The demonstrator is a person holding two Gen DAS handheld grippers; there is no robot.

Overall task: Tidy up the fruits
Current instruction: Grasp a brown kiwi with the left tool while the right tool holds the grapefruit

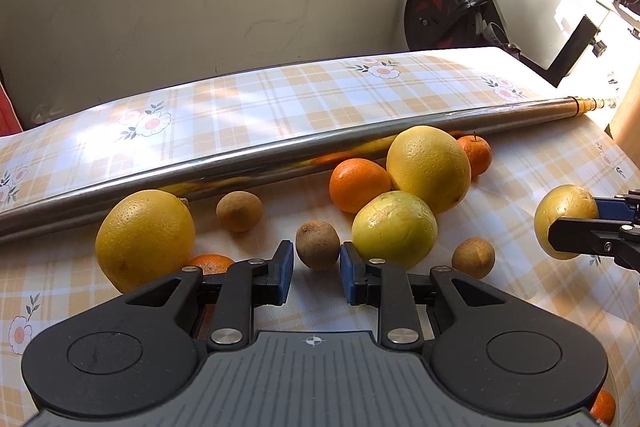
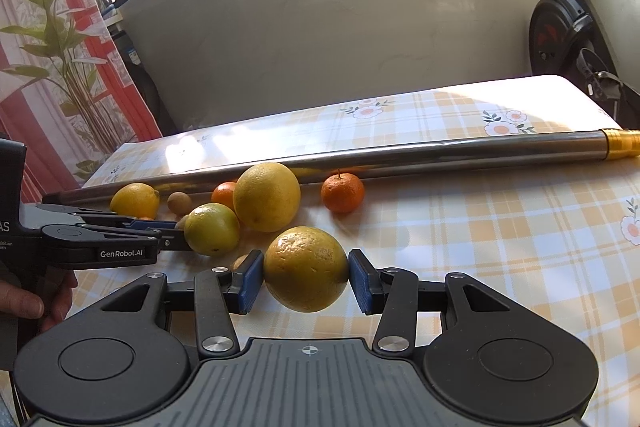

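Observation:
My right gripper (image 2: 306, 277) is shut on a yellow-orange citrus fruit (image 2: 306, 269) and holds it over the checked tablecloth; it shows at the right edge of the left wrist view (image 1: 564, 221). My left gripper (image 1: 316, 267) is open, its blue pads either side of a small brown fruit (image 1: 317, 245), just short of it. Around it lie a yellow citrus (image 1: 144, 239), a greenish-yellow citrus (image 1: 394, 229), a large yellow citrus (image 1: 430, 167), oranges (image 1: 358, 183) and other small brown fruits (image 1: 239, 210).
A long metal tube (image 1: 256, 155) lies across the table behind the fruit. An exercise bike (image 1: 452, 11) stands past the table's far right corner. A tangerine (image 2: 342, 192) sits alone by the tube. A plant and red curtain are at the left.

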